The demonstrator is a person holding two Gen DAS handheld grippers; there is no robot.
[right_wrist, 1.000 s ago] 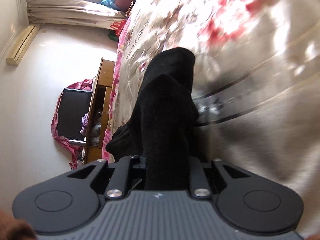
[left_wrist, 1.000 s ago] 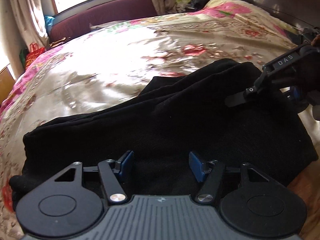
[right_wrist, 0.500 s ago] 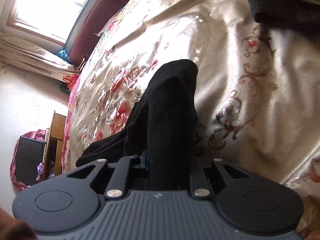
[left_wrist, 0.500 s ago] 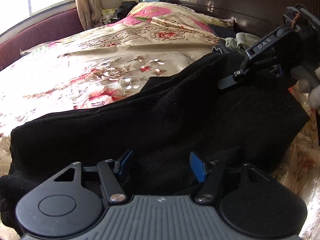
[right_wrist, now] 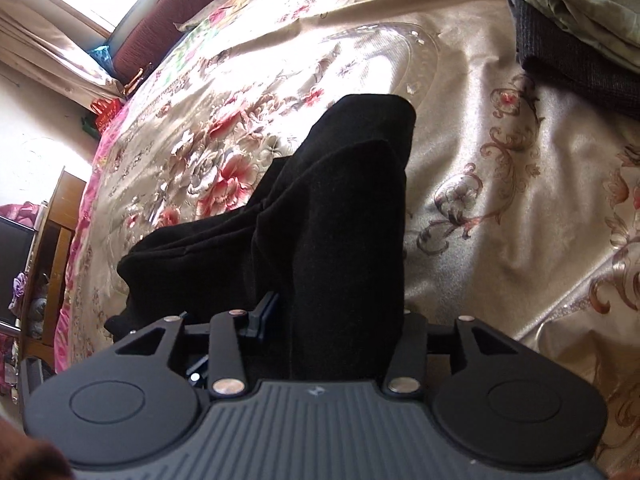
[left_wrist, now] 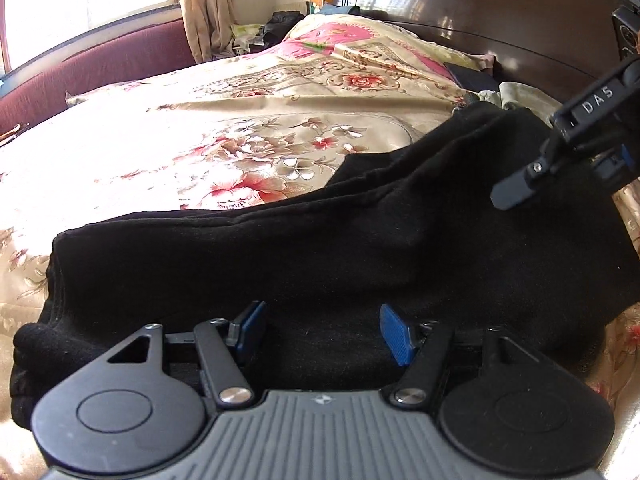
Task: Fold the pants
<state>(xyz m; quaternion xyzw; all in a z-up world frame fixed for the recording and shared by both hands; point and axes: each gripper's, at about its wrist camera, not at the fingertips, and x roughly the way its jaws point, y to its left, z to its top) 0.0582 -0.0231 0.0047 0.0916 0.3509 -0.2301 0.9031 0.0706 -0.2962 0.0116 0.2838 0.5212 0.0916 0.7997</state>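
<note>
Black pants [left_wrist: 320,256] lie folded on a floral satin bedspread [left_wrist: 224,152], their long axis running from the thick stacked end at the left wrist view's lower left up toward the dark wooden headboard [left_wrist: 500,12] at upper right. At left, the left gripper [left_wrist: 322,330] sits low over the near edge of the cloth, its blue-padded fingers [left_wrist: 394,334] spread apart with only fabric showing between them, nothing pinched. At far right of that view, the right gripper [left_wrist: 516,192] reaches in over the raised end of the pants. Its own camera shows the right gripper [right_wrist: 336,316] pinching a thick fold of the pants [right_wrist: 320,208], which stretches away across the bedspread [right_wrist: 480,200]. Folded green and dark cloths [right_wrist: 580,20] rest on the bed at upper right, well apart from the pants.
</note>
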